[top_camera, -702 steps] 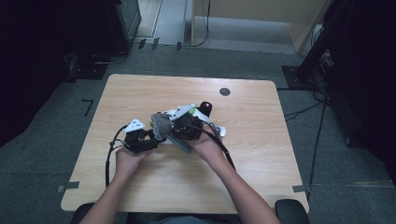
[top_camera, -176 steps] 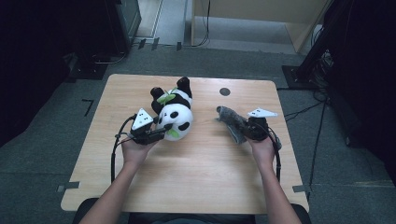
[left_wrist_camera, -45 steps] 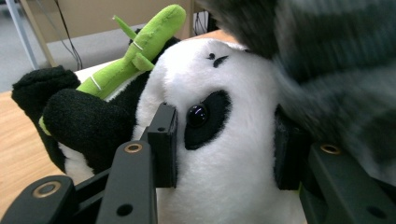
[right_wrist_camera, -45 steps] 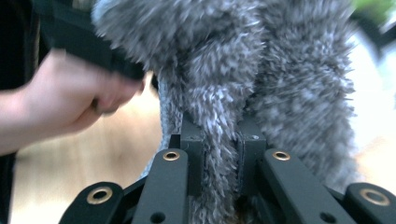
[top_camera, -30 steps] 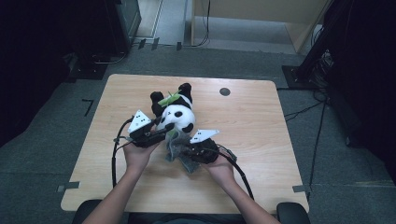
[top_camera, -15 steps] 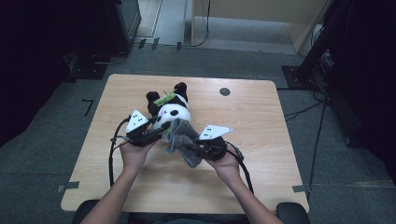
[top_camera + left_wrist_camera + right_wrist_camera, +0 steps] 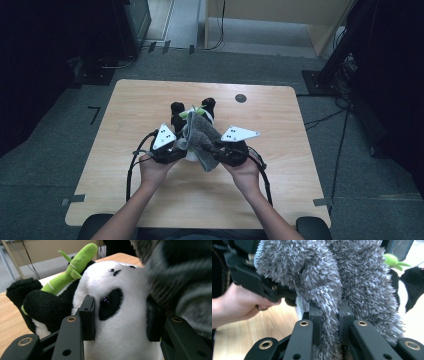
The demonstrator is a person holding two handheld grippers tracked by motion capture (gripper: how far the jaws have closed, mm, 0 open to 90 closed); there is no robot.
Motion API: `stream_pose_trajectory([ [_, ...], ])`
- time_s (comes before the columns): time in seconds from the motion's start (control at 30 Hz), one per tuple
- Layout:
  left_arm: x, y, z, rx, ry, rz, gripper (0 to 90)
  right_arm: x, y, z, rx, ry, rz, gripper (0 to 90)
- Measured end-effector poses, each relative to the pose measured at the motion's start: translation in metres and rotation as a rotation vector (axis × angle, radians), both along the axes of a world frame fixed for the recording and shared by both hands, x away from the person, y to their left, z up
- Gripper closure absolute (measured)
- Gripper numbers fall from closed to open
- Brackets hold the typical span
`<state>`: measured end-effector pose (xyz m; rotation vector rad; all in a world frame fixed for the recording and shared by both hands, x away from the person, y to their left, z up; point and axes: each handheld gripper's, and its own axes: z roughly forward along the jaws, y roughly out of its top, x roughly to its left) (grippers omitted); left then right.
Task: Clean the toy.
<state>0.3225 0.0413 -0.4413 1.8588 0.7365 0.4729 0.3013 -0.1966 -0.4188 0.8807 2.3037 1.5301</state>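
Note:
A black-and-white plush panda (image 7: 125,315) with a green bamboo stalk (image 7: 75,265) lies on the wooden table (image 7: 280,125). My left gripper (image 7: 120,315) is shut on the panda's head, one pad by its eye. A fluffy grey cloth (image 7: 337,277) is pinched in my right gripper (image 7: 331,322), which is shut on it. In the high view the grey cloth (image 7: 202,137) drapes over the panda (image 7: 177,112), with the left gripper (image 7: 175,150) and right gripper (image 7: 222,152) close together below it. The cloth hides most of the panda's head there.
A small dark round mark (image 7: 240,98) sits near the table's far edge. Cables trail from both grippers toward the front of the table. Dark equipment stands on the floor beyond the far left and right corners.
The right gripper has lifted the grey cloth up and over the panda's head. The left gripper holding the panda has shifted slightly; the panda now lies under the cloth.

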Motion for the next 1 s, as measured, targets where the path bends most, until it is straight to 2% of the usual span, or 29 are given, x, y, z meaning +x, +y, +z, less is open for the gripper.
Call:
stream_pose_trajectory([
  [0.07, 0.001, 0.003, 0.000, -0.016, 0.009, 0.009, 53.4, 0.000, 0.003, -0.005, 0.004, 0.008, 0.009, 78.6],
  [0.27, 0.006, 0.014, 0.002, -0.081, 0.035, 0.029, 53.5, 0.000, 0.014, -0.020, -0.054, 0.055, 0.056, 78.9],
  [0.33, 0.006, 0.015, 0.002, -0.094, 0.041, 0.028, 53.5, -0.001, 0.019, -0.027, -0.089, 0.063, 0.068, 79.0],
  [0.47, 0.009, 0.018, 0.001, -0.122, 0.069, 0.033, 53.4, -0.001, 0.021, -0.030, -0.089, 0.066, 0.072, 79.0],
  [0.6, 0.008, 0.018, 0.002, -0.116, 0.055, 0.038, 53.4, -0.001, 0.026, -0.037, -0.118, 0.084, 0.083, 79.1],
  [0.67, 0.009, 0.021, 0.004, -0.142, 0.054, 0.042, 53.4, 0.000, 0.028, -0.041, -0.144, 0.100, 0.096, 79.0],
  [0.77, 0.009, 0.027, 0.007, -0.207, 0.061, 0.019, 53.5, 0.001, 0.034, -0.051, -0.213, 0.126, 0.098, 79.0],
  [0.87, 0.008, 0.028, 0.009, -0.203, 0.056, -0.002, 53.5, 0.004, 0.033, -0.056, -0.213, 0.135, 0.087, 79.0],
  [1.0, 0.010, 0.031, 0.007, -0.215, 0.077, -0.027, 53.4, 0.008, 0.025, -0.056, -0.245, 0.117, 0.065, 79.0],
])
